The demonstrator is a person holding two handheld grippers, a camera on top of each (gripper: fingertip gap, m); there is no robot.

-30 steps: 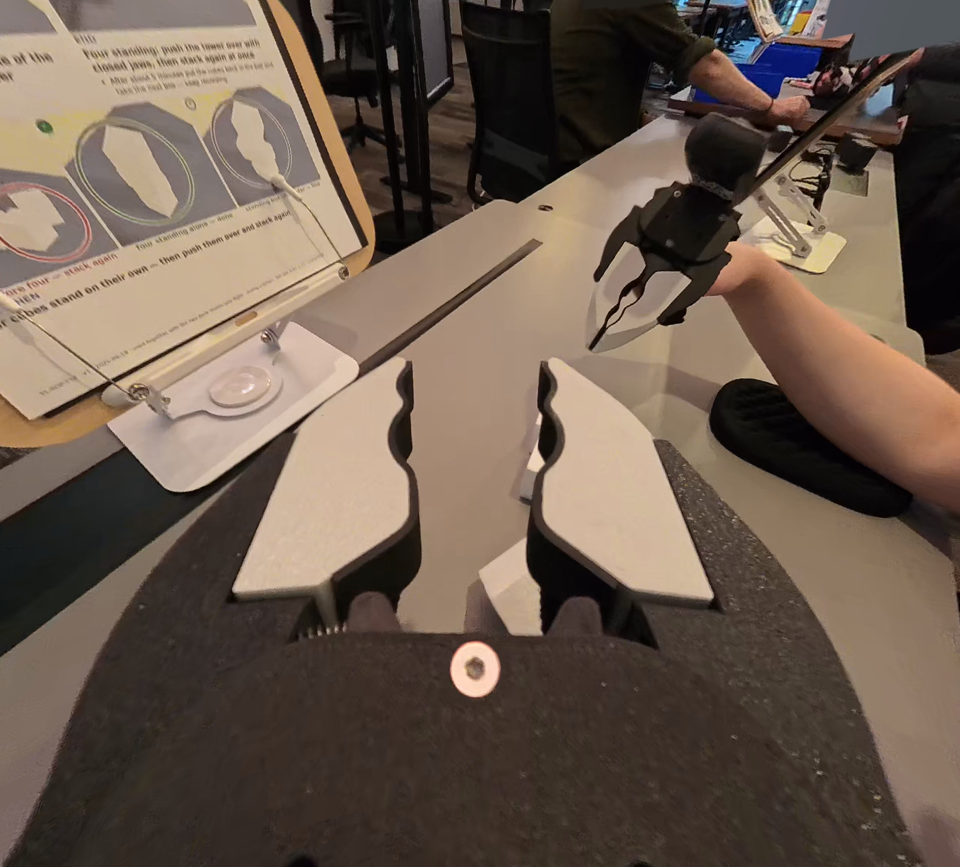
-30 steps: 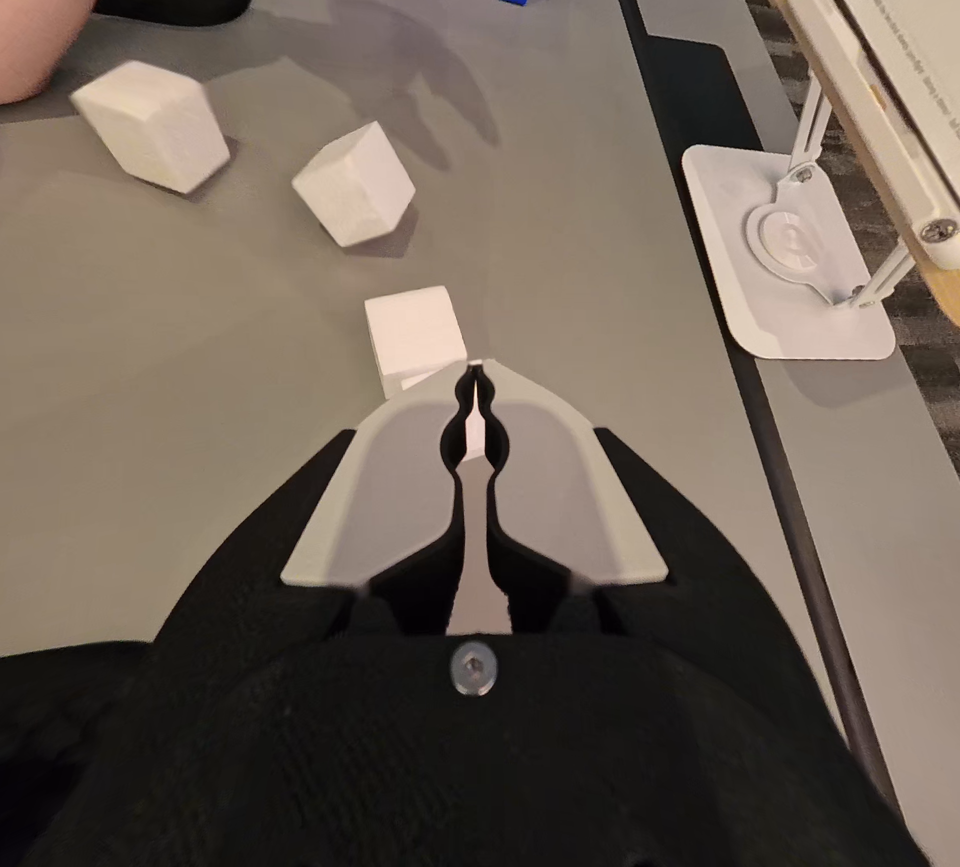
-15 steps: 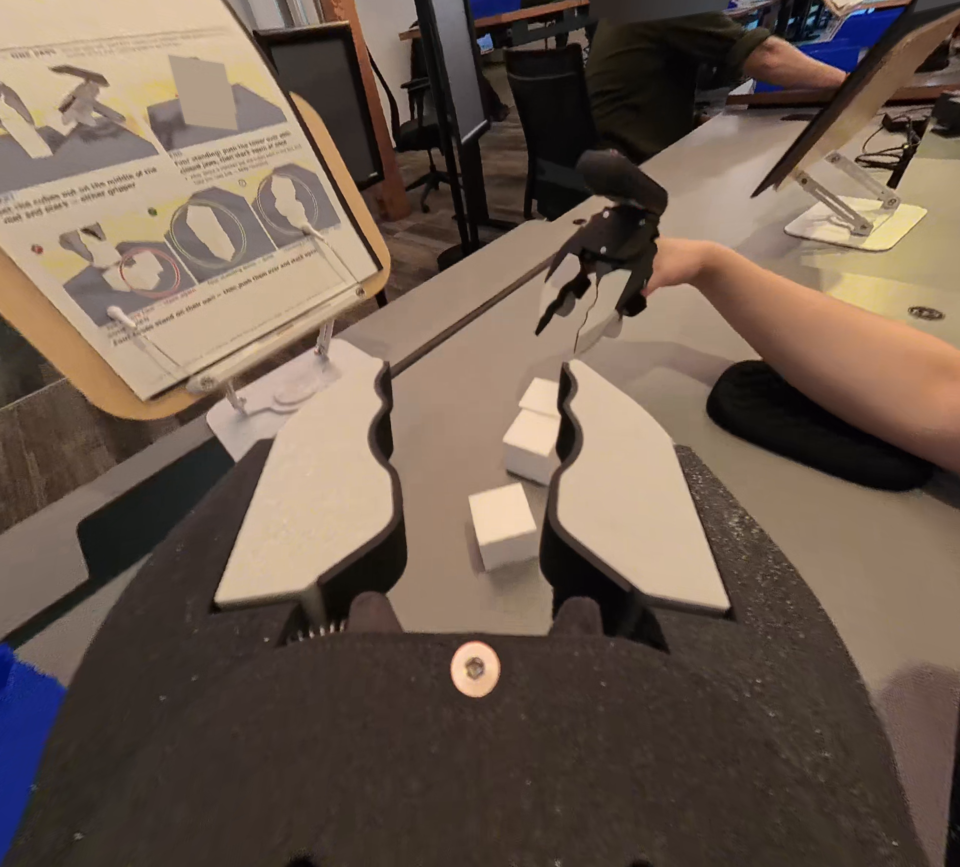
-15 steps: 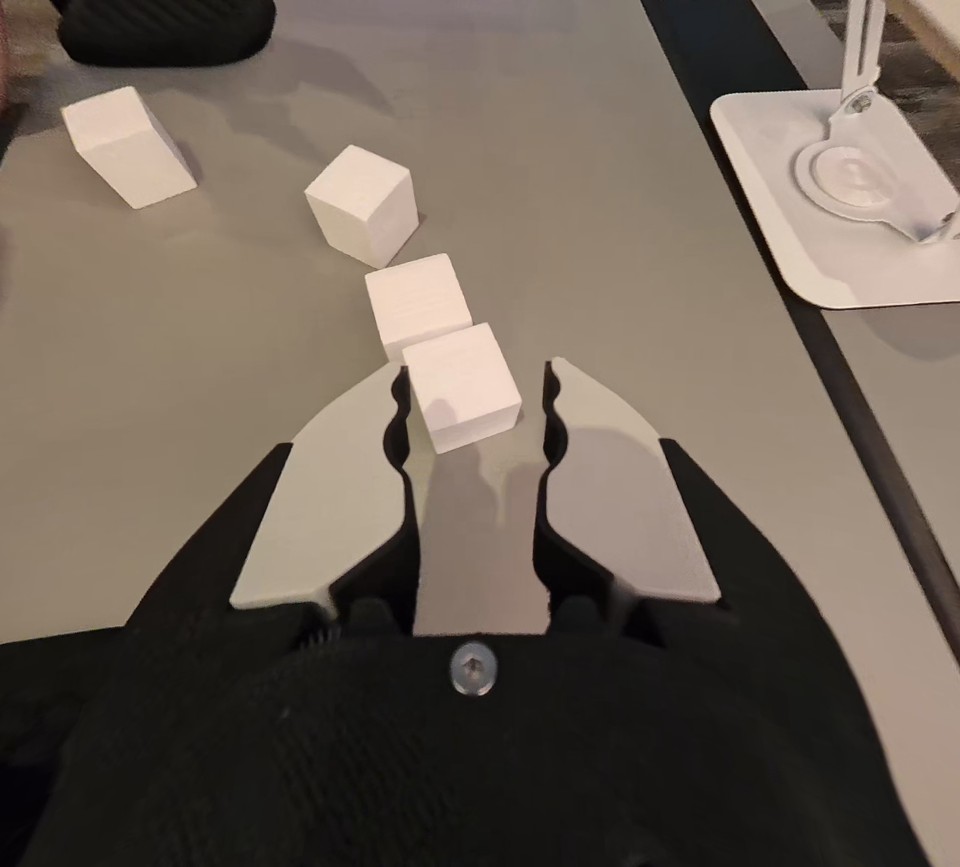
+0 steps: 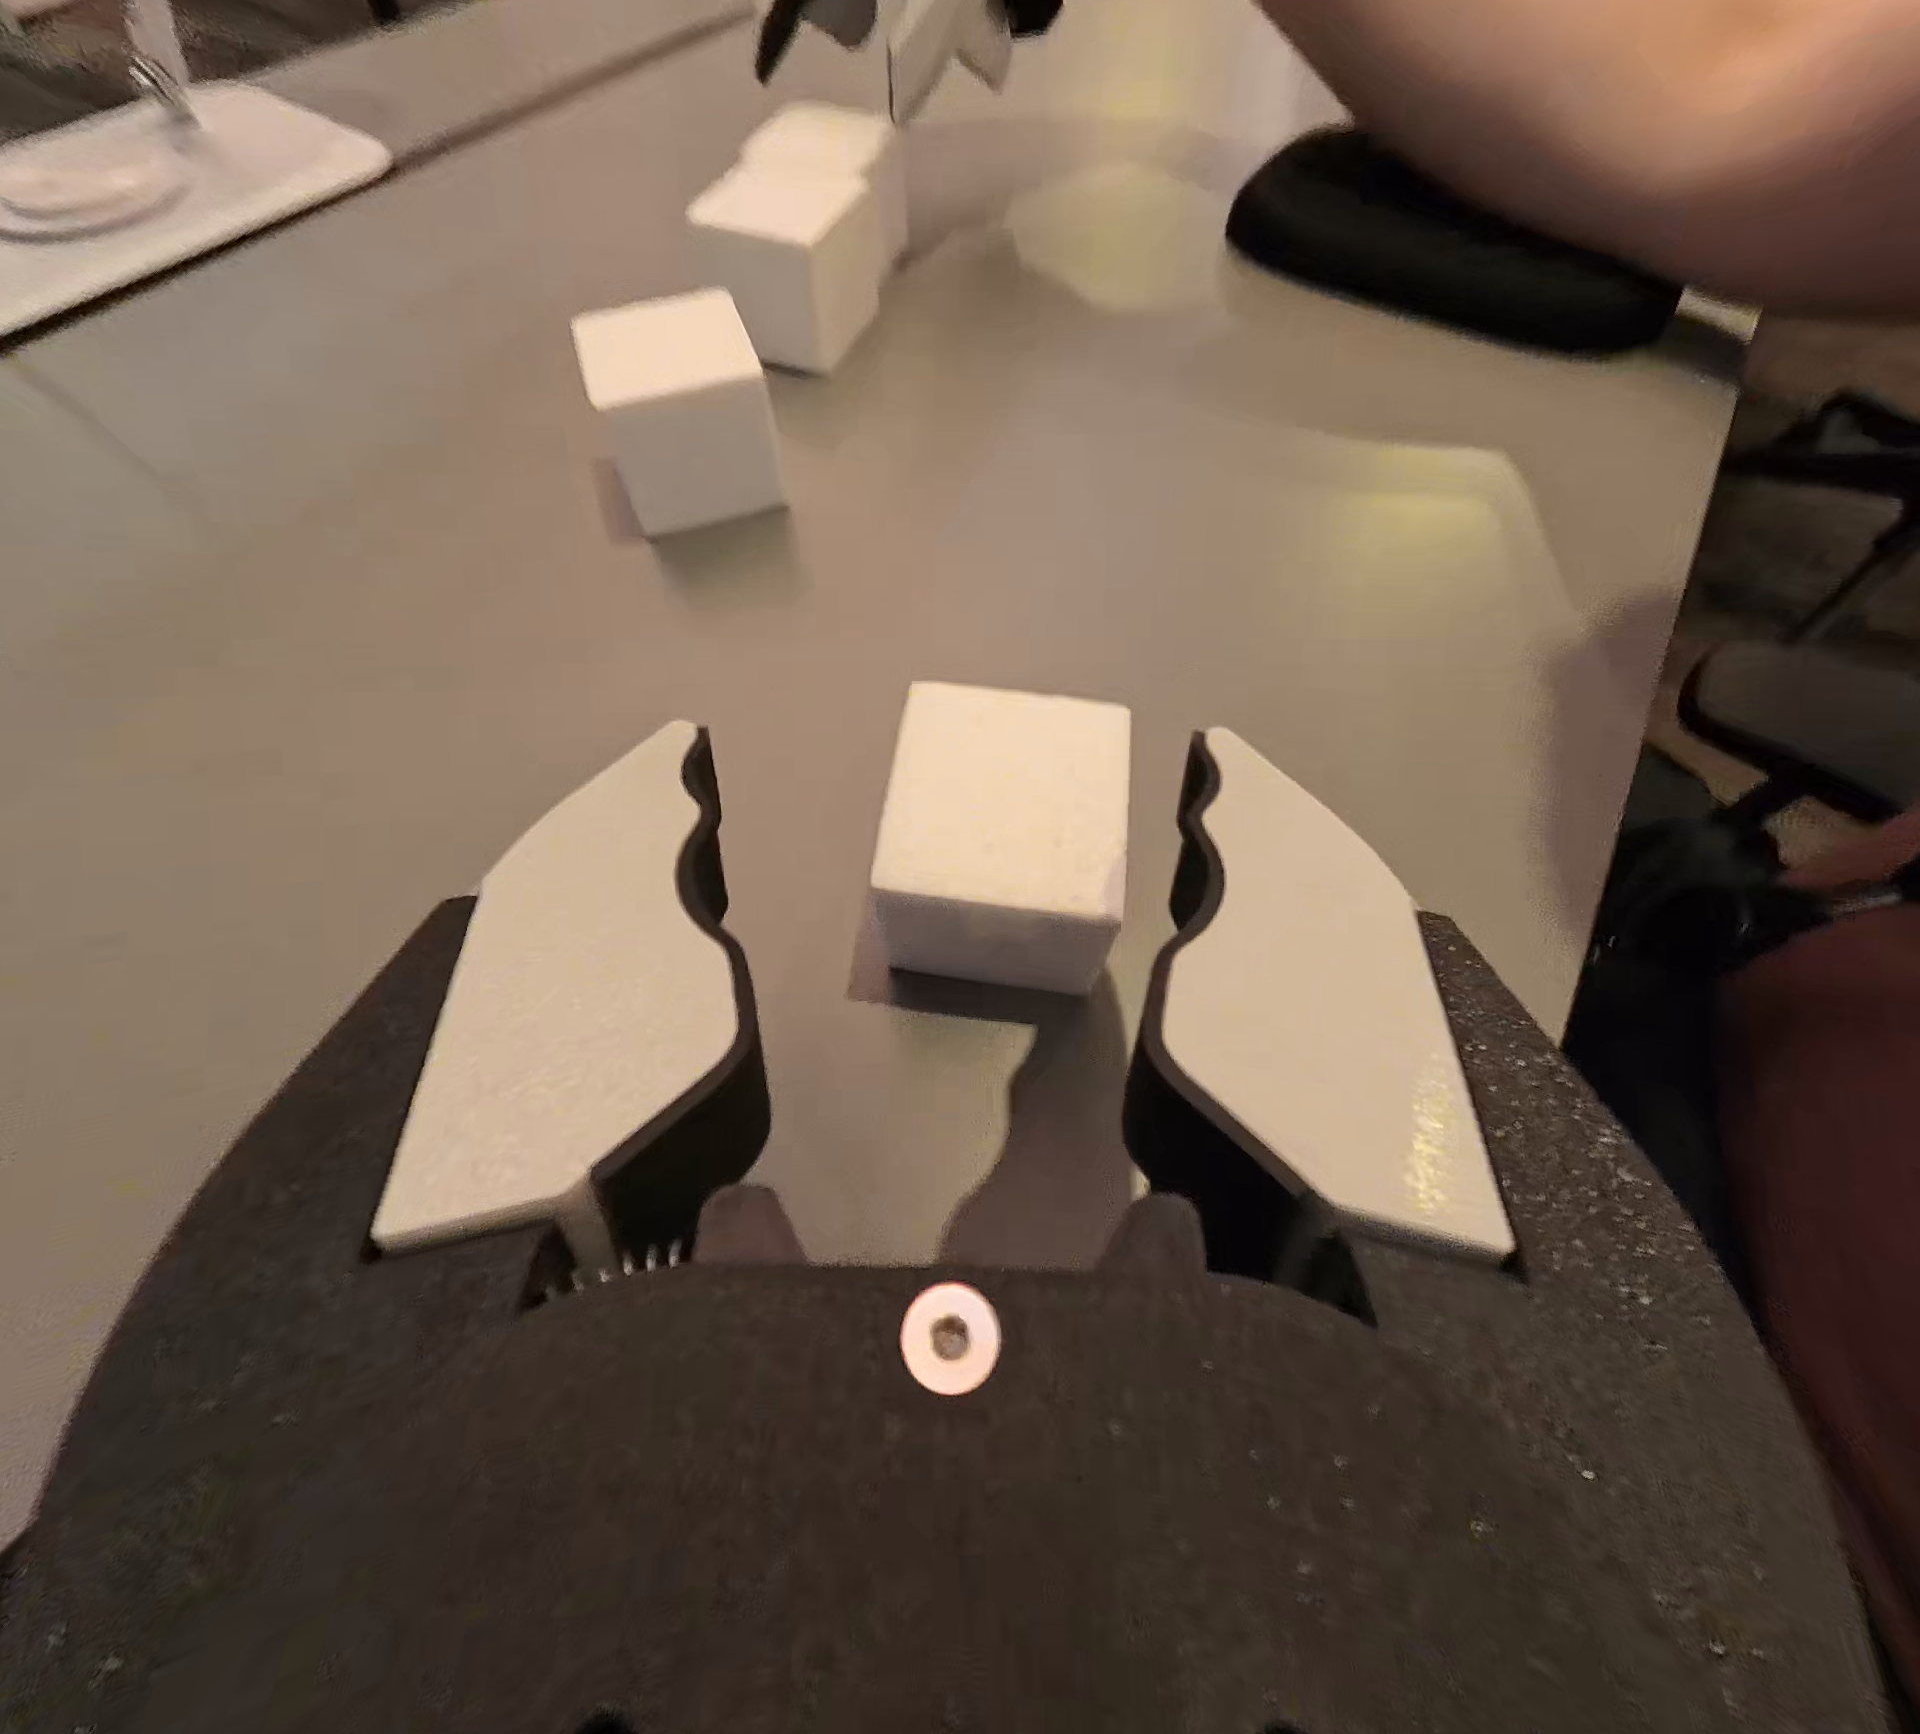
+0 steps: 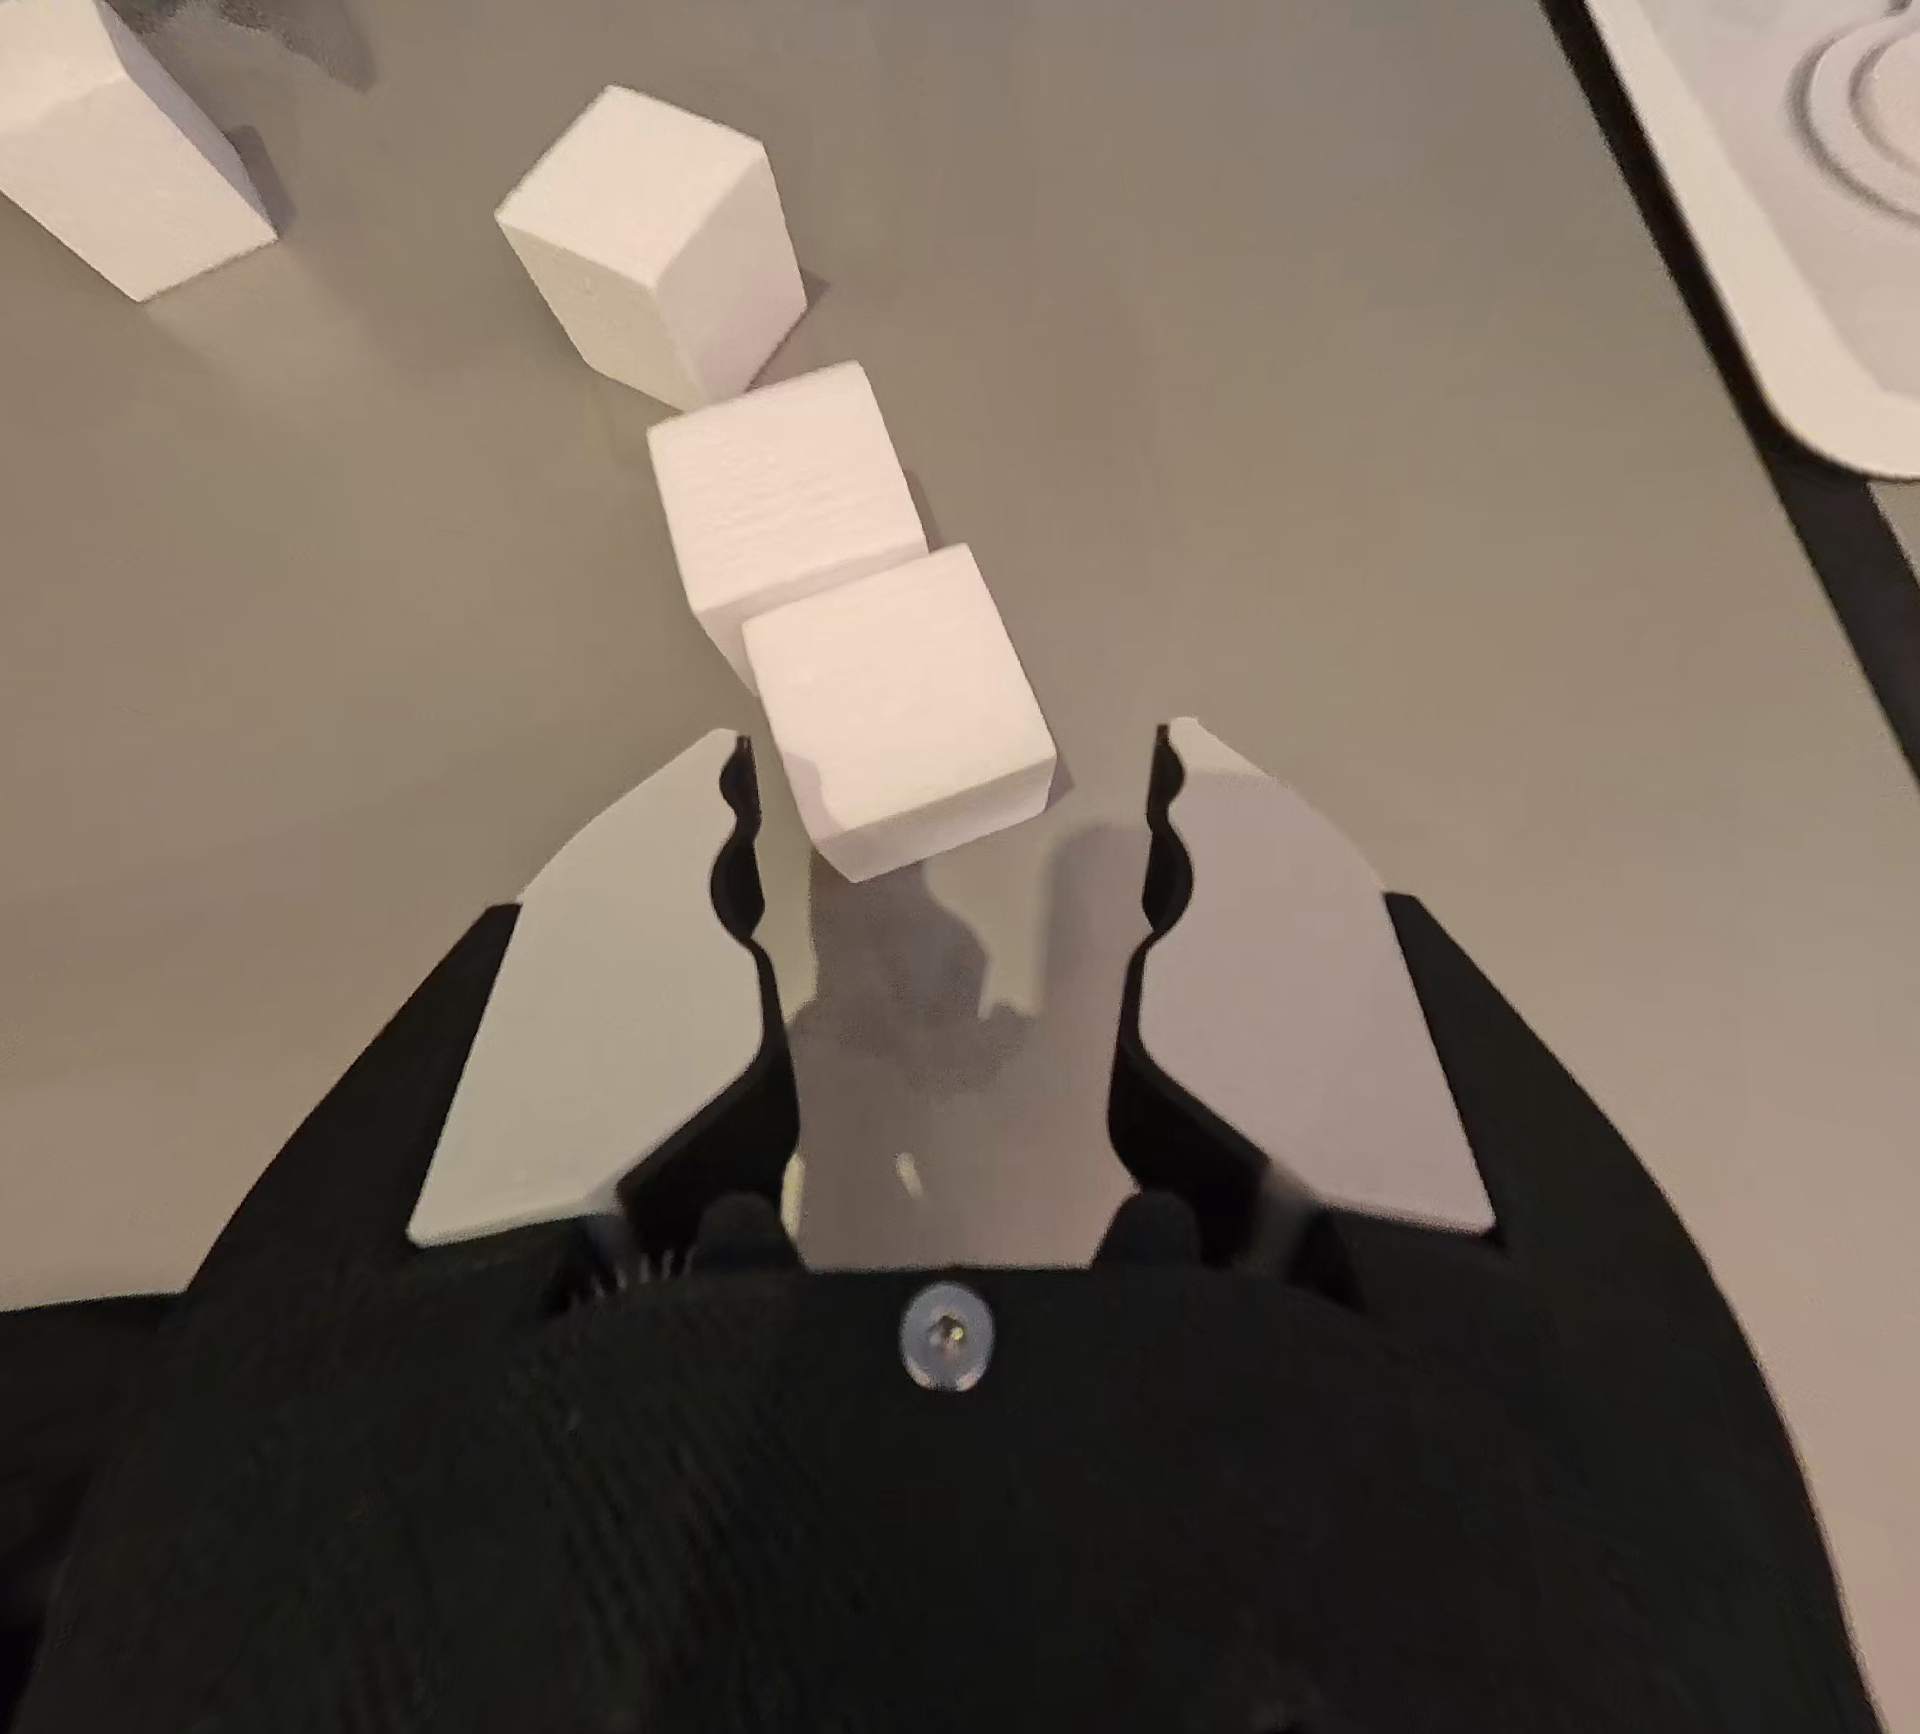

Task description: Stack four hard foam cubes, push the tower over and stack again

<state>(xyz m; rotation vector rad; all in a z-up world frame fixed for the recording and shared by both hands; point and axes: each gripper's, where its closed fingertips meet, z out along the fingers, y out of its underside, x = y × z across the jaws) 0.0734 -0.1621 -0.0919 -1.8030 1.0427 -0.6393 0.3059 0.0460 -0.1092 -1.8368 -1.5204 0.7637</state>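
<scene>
Four cubes (image 6: 899,702) scattered — none stacked, seemingly.

A grey tabletop (image 5: 312,645) fills the frame; a white stand base (image 6: 1745,157) sits upper right, a black pad (image 5: 1455,250) upper right.

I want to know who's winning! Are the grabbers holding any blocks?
No. The left gripper and right gripper are both open; all four white foam cubes lie loose on the grey table.
</scene>
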